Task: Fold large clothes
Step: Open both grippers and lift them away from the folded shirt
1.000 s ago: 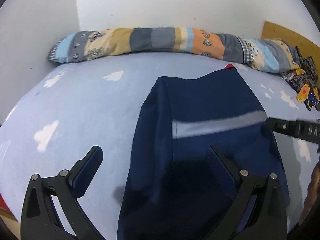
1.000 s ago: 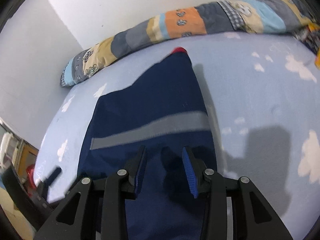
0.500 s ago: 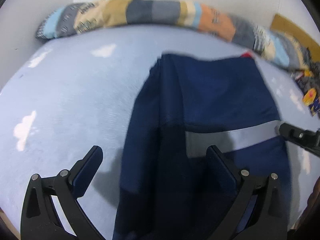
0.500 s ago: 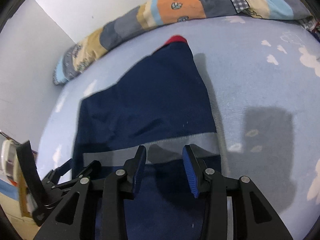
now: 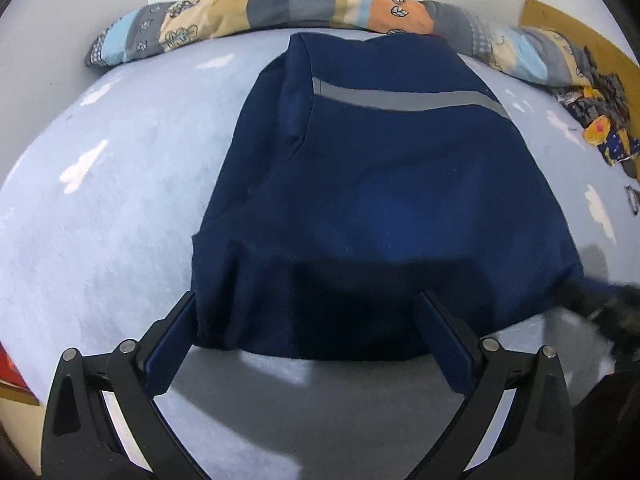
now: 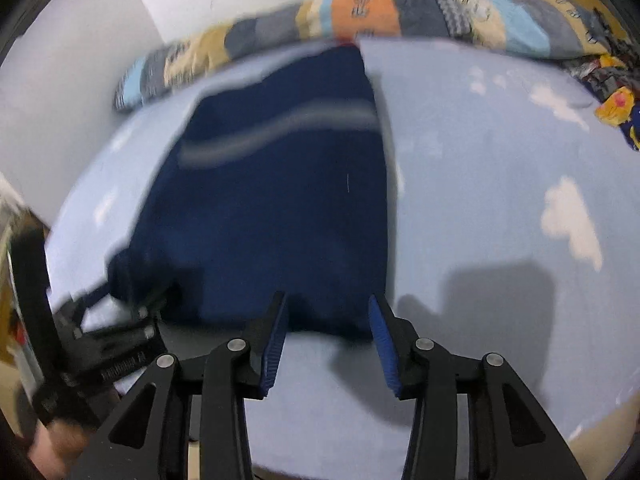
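Note:
A navy garment [image 5: 380,184] with a grey stripe [image 5: 404,98] lies folded flat on the light blue bed; it also shows in the right wrist view [image 6: 276,208], blurred. My left gripper [image 5: 308,320] is open wide and empty, its fingertips at the garment's near hem. My right gripper [image 6: 326,316] is open and empty, its fingertips at the hem's right corner. The left gripper [image 6: 120,320] appears blurred at the hem's left corner in the right wrist view.
A patchwork bolster [image 5: 320,8] lies along the far wall. Dark patterned clothes [image 5: 600,120] are piled at the far right of the bed [image 5: 100,200]. A brown board [image 5: 576,28] leans in the right corner.
Both grippers have pulled back toward me from over the garment to its near hem. The whole garment now shows, with the grey stripe far from the fingers.

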A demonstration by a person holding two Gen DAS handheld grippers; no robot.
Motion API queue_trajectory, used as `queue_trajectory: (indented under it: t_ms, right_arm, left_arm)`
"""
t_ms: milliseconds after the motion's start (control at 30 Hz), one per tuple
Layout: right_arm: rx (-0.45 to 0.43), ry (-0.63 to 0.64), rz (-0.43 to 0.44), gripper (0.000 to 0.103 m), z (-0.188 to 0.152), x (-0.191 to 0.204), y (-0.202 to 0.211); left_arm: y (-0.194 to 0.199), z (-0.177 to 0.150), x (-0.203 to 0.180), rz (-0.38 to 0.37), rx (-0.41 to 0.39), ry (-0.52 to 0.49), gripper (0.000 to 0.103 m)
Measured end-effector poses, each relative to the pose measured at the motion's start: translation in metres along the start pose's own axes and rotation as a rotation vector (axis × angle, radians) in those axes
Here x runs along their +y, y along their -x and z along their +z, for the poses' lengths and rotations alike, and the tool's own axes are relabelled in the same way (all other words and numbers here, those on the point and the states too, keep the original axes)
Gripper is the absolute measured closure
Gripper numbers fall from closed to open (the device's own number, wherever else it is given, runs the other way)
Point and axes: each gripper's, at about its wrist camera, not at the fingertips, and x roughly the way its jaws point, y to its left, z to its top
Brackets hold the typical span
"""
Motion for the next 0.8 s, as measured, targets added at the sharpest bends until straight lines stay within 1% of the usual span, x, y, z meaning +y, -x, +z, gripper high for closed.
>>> queue_trajectory:
  t_ms: [33, 67, 100, 133, 200, 233, 300, 400, 433, 467, 533, 600, 667, 733, 800]
  right_arm:
    - [0.033, 0.003, 0.0, 0.06, -0.003, -0.001, -0.009]
    - [0.042, -0.006, 0.006, 0.06, -0.004, -0.004, -0.012]
    - [0.039, -0.017, 0.015, 0.061, -0.006, -0.005, -0.009]
    - [0.03, -0.025, 0.021, 0.061, -0.007, -0.007, -0.004]
    - [-0.035, -0.048, 0.037, 0.058, -0.011, -0.009, 0.02]
    - [-0.063, -0.059, 0.05, 0.058, -0.015, -0.01, 0.031]
    - [-0.126, -0.085, 0.068, 0.057, -0.022, -0.013, 0.055]
    - [-0.21, -0.042, 0.046, 0.056, -0.039, -0.005, 0.088]
    - [-0.241, -0.021, 0.027, 0.05, -0.045, 0.0, 0.099]
    - [-0.277, 0.001, 0.014, 0.037, -0.054, 0.005, 0.111]
    - [-0.344, 0.026, 0.0, 0.024, -0.068, 0.01, 0.13]
    - [-0.413, 0.04, -0.032, 0.02, -0.088, 0.015, 0.15]
    - [-0.445, 0.06, -0.059, 0.014, -0.103, 0.019, 0.162]
    - [-0.471, 0.066, -0.109, 0.012, -0.115, 0.022, 0.174]
    - [-0.497, 0.076, -0.171, 0.006, -0.119, 0.028, 0.185]
  left_arm:
    - [0.002, 0.0, 0.003, -0.006, 0.008, 0.012, 0.0]
    - [0.009, -0.002, 0.005, -0.005, 0.002, 0.016, 0.0]
    - [0.02, -0.004, 0.006, -0.003, -0.025, 0.021, 0.0]
    - [0.034, -0.007, 0.007, -0.022, -0.062, 0.03, 0.0]
    - [0.062, -0.018, 0.006, -0.061, -0.134, 0.039, 0.0]
    - [0.075, -0.022, 0.005, -0.065, -0.166, 0.033, 0.0]
    - [0.109, -0.032, 0.003, -0.051, -0.25, -0.002, 0.0]
    - [0.152, -0.05, 0.003, -0.046, -0.346, -0.052, 0.0]
    - [0.169, -0.057, 0.004, -0.051, -0.387, -0.056, 0.0]
    - [0.181, -0.062, 0.007, -0.06, -0.411, -0.05, 0.0]
    - [0.201, -0.071, 0.007, -0.069, -0.444, -0.035, 0.0]
    - [0.214, -0.075, 0.006, -0.064, -0.456, -0.038, 0.0]
    - [0.225, -0.083, 0.003, -0.058, -0.474, -0.044, 0.0]
    - [0.231, -0.091, -0.001, -0.046, -0.497, -0.081, 0.0]
    - [0.232, -0.096, -0.007, -0.027, -0.497, -0.132, 0.0]
